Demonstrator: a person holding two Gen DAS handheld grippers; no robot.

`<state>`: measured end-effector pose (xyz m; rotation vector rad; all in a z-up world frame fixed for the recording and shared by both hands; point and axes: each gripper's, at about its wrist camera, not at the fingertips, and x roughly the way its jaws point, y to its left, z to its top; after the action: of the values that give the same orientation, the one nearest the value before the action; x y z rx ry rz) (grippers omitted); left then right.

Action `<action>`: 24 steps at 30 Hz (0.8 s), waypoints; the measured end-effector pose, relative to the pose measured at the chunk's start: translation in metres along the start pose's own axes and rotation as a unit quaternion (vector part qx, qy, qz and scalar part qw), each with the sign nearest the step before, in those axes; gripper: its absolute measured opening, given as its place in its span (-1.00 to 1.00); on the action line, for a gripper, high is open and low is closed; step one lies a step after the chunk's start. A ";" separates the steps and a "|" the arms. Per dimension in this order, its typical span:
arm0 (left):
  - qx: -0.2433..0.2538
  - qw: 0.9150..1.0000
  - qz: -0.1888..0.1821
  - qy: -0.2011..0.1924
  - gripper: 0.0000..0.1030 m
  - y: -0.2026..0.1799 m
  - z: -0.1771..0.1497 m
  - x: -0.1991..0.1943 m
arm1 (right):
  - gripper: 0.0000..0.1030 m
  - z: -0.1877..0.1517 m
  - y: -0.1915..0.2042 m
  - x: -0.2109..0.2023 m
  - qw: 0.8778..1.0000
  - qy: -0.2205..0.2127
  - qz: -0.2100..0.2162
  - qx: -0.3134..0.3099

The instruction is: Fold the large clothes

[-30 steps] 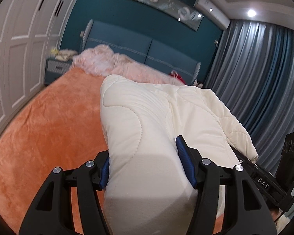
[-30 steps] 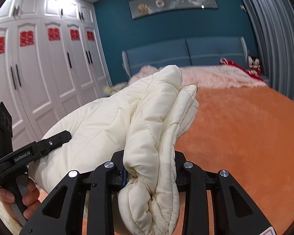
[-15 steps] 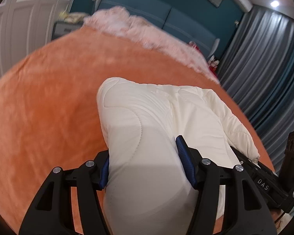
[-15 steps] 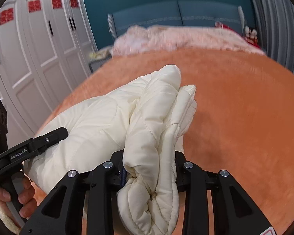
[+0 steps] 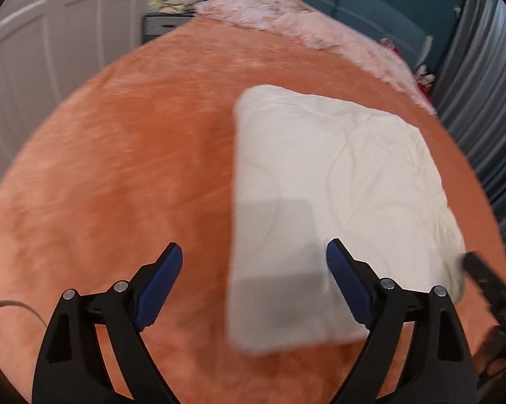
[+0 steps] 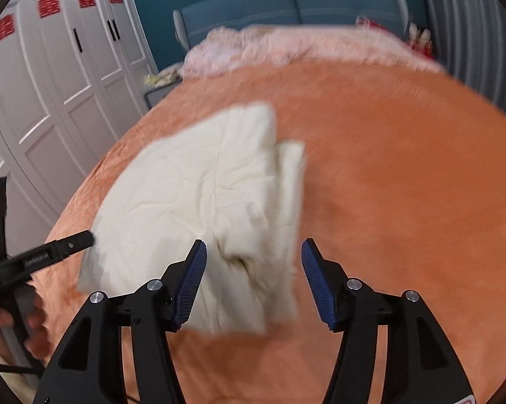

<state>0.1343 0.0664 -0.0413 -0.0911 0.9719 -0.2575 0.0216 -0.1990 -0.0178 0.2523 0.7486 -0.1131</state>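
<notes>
A cream padded jacket [image 5: 337,195], folded into a thick rectangle, lies on the orange bedspread [image 5: 118,185]. My left gripper [image 5: 253,250] hangs just above the jacket's near left corner. Its jaws are opening, the cloth sits between them, and the blue pads [image 5: 158,282] stand clear of it. In the right wrist view the jacket [image 6: 199,188] shows its bunched layered edge. My right gripper [image 6: 253,245] is over that near end, jaws opening too, pads not pressing. The left gripper [image 6: 51,252] and the hand [image 6: 13,320] holding it show at the left edge.
A pink fluffy blanket [image 5: 303,30] is heaped along the blue headboard [image 6: 286,3]. White wardrobe doors [image 6: 57,77] line the left side, with a nightstand [image 5: 165,23] beside the bed. Grey curtains [image 5: 482,84] hang at the right. Bare orange bedspread spreads around the jacket.
Both grippers tipped down toward the bed and opened, letting go of the jacket. It was held up between the pads before and now lies flat on the bedspread.
</notes>
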 end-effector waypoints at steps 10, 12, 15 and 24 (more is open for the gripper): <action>-0.003 0.999 0.040 0.032 0.46 -0.038 0.004 -0.017 | -0.96 0.017 0.038 0.010 0.997 0.035 -0.026 -0.063; -0.002 0.998 0.044 0.043 0.46 -0.043 0.005 -0.011 | -0.96 0.017 0.037 0.022 0.997 0.050 -0.025 -0.056; -0.001 0.997 0.056 0.059 0.47 -0.047 0.004 0.005 | -0.96 0.014 0.034 0.042 0.996 0.072 -0.035 -0.045; 0.003 0.994 0.067 0.084 0.56 -0.047 -0.011 0.038 | -0.96 -0.010 0.015 0.074 0.993 0.109 -0.042 -0.016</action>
<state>0.1377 0.0118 -0.0688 0.0015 1.1399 -0.1469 0.0716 -0.1826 -0.0731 0.2038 0.9788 -0.1551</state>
